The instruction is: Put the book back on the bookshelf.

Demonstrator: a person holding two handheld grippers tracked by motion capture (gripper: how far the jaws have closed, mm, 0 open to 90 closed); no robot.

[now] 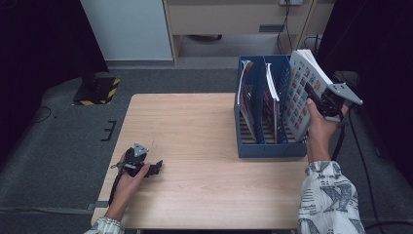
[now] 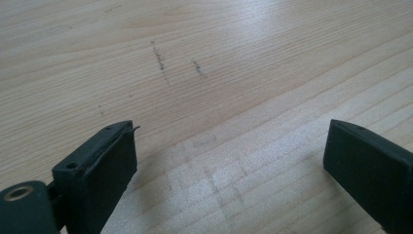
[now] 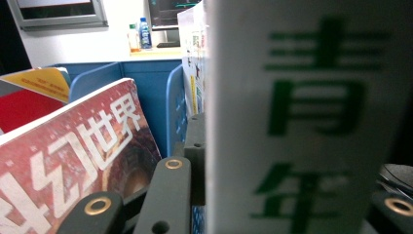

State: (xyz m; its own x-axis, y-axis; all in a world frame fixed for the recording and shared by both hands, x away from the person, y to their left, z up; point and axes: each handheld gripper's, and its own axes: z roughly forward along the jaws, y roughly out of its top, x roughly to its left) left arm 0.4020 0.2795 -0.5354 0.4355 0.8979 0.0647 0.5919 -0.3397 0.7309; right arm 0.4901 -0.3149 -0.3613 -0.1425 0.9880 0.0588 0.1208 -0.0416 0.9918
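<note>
Holding the magazine (image 1: 303,92) clenched in your right hand-held gripper (image 1: 319,105) over the rack's (image 1: 270,148) last slot, you've two filed already and this one left to lower in, while your left hand-held gripper (image 1: 146,168) rests released on the worktop (image 1: 195,136).

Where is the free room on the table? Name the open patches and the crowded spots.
Free: the table from the left gripper across to the blue rack, plus the near strip before the rack. Crowded: the right rear corner, where the right gripper holds a magazine over the rack.
</note>
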